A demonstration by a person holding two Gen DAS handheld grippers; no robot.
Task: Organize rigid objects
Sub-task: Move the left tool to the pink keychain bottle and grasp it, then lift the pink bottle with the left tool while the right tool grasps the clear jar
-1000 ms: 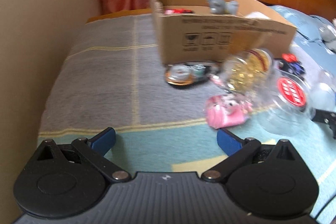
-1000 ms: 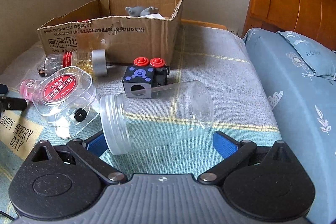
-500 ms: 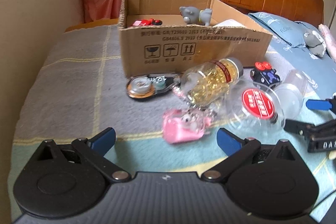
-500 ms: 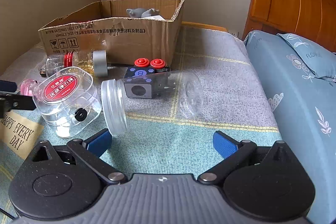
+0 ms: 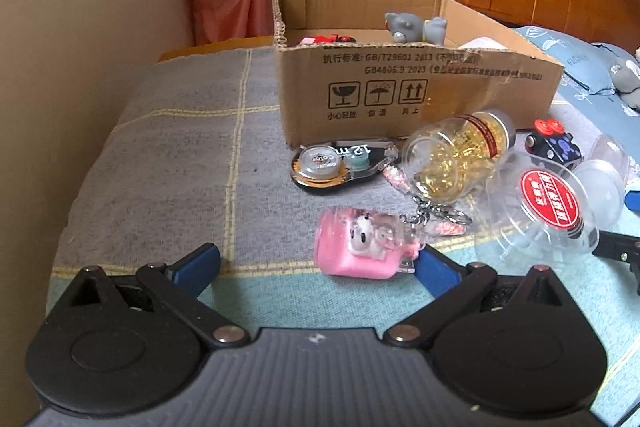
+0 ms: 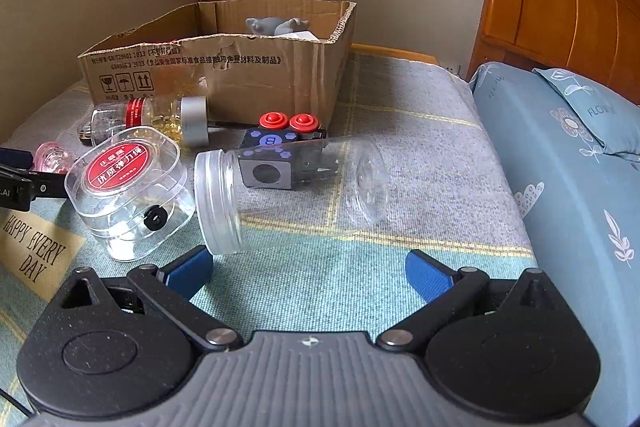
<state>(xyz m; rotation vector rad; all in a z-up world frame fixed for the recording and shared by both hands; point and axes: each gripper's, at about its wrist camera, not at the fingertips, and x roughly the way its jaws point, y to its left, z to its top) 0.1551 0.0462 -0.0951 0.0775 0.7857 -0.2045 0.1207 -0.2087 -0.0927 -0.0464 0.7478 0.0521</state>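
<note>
A cardboard box (image 5: 400, 87) stands at the back of the blanket, also in the right wrist view (image 6: 224, 75). My left gripper (image 5: 316, 263) is open; a pink keychain charm (image 5: 360, 247) lies just ahead, near its right finger. Behind it lie a tape dispenser (image 5: 336, 163) and a bottle of gold capsules (image 5: 456, 151). My right gripper (image 6: 308, 271) is open, just short of an empty clear jar (image 6: 288, 187) lying on its side. A clear red-labelled box (image 6: 124, 183) lies left of it. A black fidget cube (image 6: 280, 147) sits behind it.
A grey toy (image 6: 276, 25) and other items lie inside the box. A blue pillow (image 6: 560, 155) and wooden headboard (image 6: 560, 7) are at the right. A wall (image 5: 80, 27) runs along the left. The left gripper's black frame shows in the right wrist view (image 6: 20, 179).
The left gripper swung right, then drew closer to the pink charm. The right gripper backed off slightly; the clear jar rolled a little away from it.
</note>
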